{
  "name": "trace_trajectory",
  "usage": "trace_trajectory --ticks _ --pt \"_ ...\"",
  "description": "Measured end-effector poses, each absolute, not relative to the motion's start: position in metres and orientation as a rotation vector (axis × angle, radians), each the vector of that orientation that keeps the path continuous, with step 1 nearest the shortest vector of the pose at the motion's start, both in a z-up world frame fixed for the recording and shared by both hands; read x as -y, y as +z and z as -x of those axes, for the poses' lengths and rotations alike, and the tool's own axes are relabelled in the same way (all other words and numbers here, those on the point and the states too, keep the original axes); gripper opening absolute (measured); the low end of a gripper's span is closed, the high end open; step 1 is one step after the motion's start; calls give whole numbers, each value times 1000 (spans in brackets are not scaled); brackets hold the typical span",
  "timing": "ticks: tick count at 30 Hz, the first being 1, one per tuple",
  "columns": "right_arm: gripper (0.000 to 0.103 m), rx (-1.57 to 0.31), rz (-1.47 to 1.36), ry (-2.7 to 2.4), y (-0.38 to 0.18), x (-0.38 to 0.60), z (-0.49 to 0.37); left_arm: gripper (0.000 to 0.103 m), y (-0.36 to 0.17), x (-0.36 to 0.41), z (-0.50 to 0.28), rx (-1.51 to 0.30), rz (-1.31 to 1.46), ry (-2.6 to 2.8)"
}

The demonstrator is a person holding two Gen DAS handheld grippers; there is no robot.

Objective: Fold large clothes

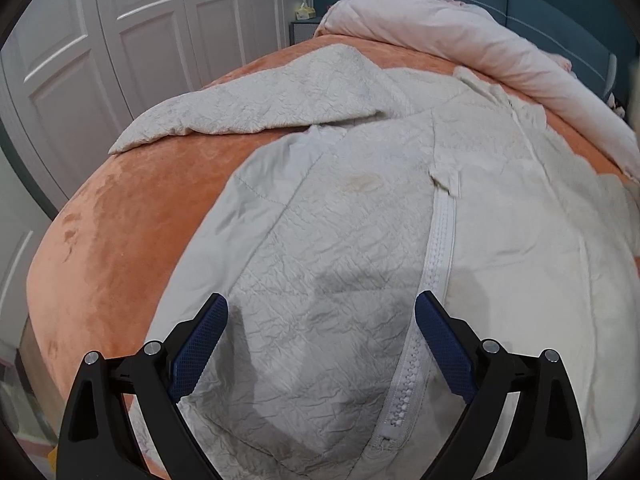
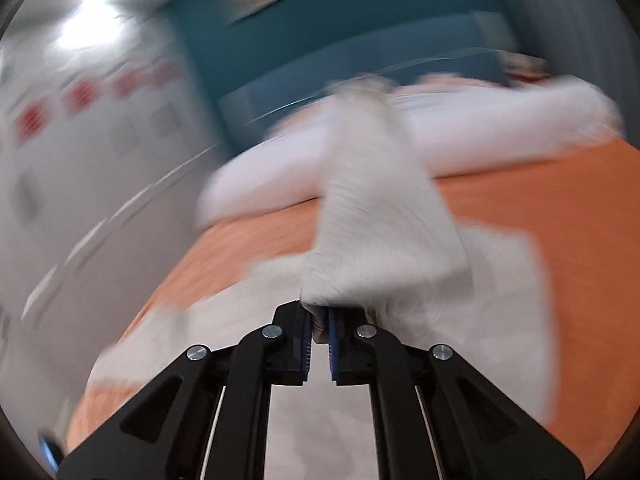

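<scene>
- Nearest the left wrist camera, the left gripper (image 1: 321, 312) fills the bottom of the frame; jaws stand wide apart, nothing between the blue pads (image 1: 196, 352), poised over the jacket front.
- Bed (image 1: 120, 248), orange plush cover, spans both views and carries everything.
- Pink duvet (image 1: 460, 40) lies rolled along the upper right of the bed, against the teal headboard (image 1: 560, 4).
- White jacket (image 1: 340, 240), crinkled fabric, is spread across the middle of the bed; one sleeve (image 1: 240, 104) extends toward the upper left.
- Zipper (image 1: 432, 264) is closed, running up the jacket from lower centre.
- Right gripper (image 2: 319, 332): jaws together, clamped on a fold of the jacket (image 2: 380, 232), which rises from the pads toward frame centre. View heavily blurred.
- White panelled wardrobe doors (image 1: 120, 20) occupy the upper left.
</scene>
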State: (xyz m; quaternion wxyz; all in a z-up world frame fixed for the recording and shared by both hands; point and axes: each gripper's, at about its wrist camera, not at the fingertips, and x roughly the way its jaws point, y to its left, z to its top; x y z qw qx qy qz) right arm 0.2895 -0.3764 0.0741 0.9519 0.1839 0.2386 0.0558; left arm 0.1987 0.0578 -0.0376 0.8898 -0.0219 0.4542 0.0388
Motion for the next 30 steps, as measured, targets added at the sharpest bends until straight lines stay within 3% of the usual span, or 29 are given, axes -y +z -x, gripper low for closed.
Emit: trace_trajectory --ticks 2,4,5,8,12,19,23,24,25,26,27,28,30 --pt "10 -552 -326 297 58 296 -308 93 -32 -63 -201 -941 78 71" --pt "31 -651 -274 412 29 233 -318 93 -27 -67 -206 -941 112 52" --pt "36 -707 -239 441 11 201 -318 93 -23 -70 -211 -937 131 42" --pt "38 -755 -207 485 -12 167 -295 93 -10 -74 -230 -920 186 -10" --pt "54 -720 -262 377 -13 214 -270 93 0 -61 -276 -908 267 -129" --pt "57 -729 -419 -41 -23 350 -248 92 -41 -7 -370 -1046 353 -234" --pt "56 -726 -456 -169 -29 392 -266 43 -54 10 -394 -1071 328 -235" --pt "51 -726 -455 -189 -33 394 -274 26 -50 13 -397 -1055 305 -235" --pt "37 -726 -456 -198 -36 398 -279 18 -45 17 -400 -1034 281 -244" --pt "28 -719 -456 -201 -36 397 -287 10 -35 21 -405 -993 246 -261" --pt "13 -705 -458 -196 -35 398 -291 9 -25 24 -408 -951 213 -269" --pt "7 -686 -457 -182 -33 397 -296 9 -9 29 -412 -882 172 -286" --pt "7 -651 -419 -156 -26 387 -306 9 9 36 -418 -800 119 -296"
